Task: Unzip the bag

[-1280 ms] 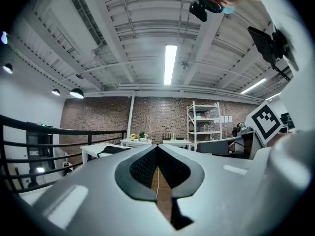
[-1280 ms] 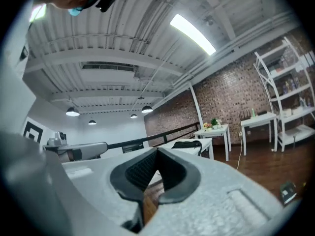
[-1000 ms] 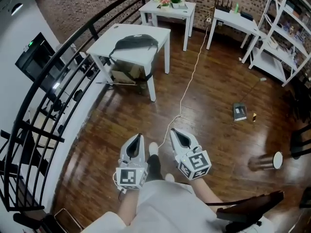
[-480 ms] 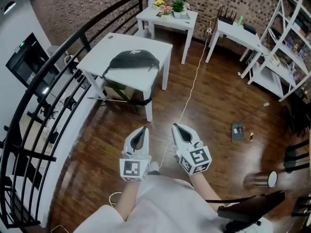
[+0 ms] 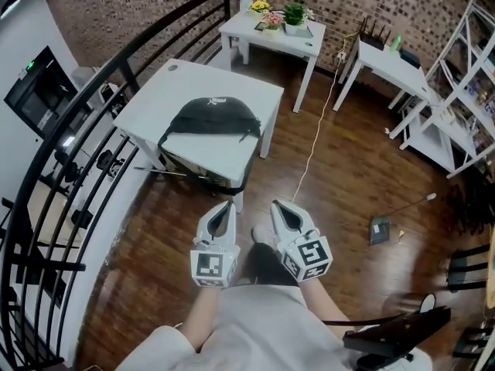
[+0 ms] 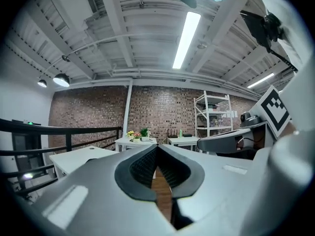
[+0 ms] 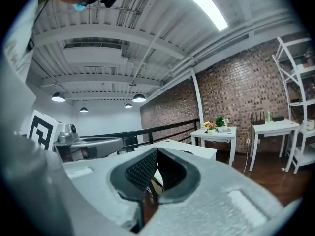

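Observation:
A black bag (image 5: 210, 118) lies on a white square table (image 5: 155, 103) ahead of me in the head view, with a strap hanging over the table's front edge. My left gripper (image 5: 226, 206) and right gripper (image 5: 276, 205) are held side by side over the wooden floor, short of the table, both shut and empty. In the left gripper view the left gripper (image 6: 157, 146) has its jaws together, the table (image 6: 81, 157) low at the left. The right gripper (image 7: 156, 151) shows its jaws meeting, with the table's top (image 7: 184, 147) just beyond.
A black railing (image 5: 85, 168) runs along the left. Two more white tables (image 5: 274, 29) (image 5: 394, 62) stand at the back, one with potted flowers (image 5: 282, 14). A white shelf unit (image 5: 464, 91) is at the right, a cable (image 5: 313, 141) crosses the floor, and a chair (image 5: 394, 338) is near my right.
The table with the bag has come closer and lower in the head view as I walked toward it. Both grippers stayed shut, side by side.

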`<state>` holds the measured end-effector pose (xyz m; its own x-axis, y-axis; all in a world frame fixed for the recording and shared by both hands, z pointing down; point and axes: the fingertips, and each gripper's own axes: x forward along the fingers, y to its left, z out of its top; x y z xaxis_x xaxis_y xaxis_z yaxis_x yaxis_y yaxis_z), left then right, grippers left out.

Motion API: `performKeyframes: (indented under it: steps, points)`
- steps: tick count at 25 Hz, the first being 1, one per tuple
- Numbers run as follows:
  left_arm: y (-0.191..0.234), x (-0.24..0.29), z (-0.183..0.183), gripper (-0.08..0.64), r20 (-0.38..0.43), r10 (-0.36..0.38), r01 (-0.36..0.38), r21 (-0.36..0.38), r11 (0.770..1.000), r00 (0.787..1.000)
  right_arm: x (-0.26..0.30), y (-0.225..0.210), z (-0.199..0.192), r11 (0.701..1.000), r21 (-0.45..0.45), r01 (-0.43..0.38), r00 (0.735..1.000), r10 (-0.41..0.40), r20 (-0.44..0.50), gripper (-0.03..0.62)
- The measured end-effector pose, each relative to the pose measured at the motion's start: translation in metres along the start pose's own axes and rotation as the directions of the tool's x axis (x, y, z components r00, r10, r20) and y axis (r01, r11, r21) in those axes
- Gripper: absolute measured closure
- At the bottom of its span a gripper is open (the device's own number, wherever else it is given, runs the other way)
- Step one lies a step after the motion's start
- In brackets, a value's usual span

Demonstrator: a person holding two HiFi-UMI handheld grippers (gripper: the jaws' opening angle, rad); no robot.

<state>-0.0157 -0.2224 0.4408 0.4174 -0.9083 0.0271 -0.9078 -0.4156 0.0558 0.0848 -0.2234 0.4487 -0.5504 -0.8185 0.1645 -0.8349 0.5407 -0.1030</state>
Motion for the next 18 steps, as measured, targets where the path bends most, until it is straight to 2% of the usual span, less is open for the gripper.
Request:
performKeyframes:
  steps: [7,10,12,14,18]
  points:
    - [0.052,0.110,-0.020,0.545,-0.054,0.056,-0.055,0.022,0.998,0.997,0.110,-0.083,0.010,0.999,0.013,-0.032,0.999,0.032,-0.010,0.603]
    - [0.067,0.164,-0.021,0.545,-0.074,0.061,-0.061,0.001,0.998,0.995,0.155,-0.119,0.017,0.999,0.003,-0.048,0.998,0.048,-0.027,0.603]
    - [0.072,0.192,-0.028,0.545,-0.091,0.066,-0.067,-0.009,0.998,0.994,0.179,-0.139,0.012,0.998,-0.005,-0.055,0.997,0.055,-0.055,0.603]
    - [0.078,0.216,-0.041,0.545,-0.119,0.070,-0.069,0.012,0.998,0.990,0.201,-0.158,0.003,0.998,-0.019,-0.053,0.995,0.051,-0.088,0.603]
    - [0.100,0.257,-0.080,0.545,-0.222,0.059,-0.053,0.029,0.998,0.973,0.246,-0.185,-0.031,0.996,-0.080,-0.033,0.979,0.017,-0.202,0.603]
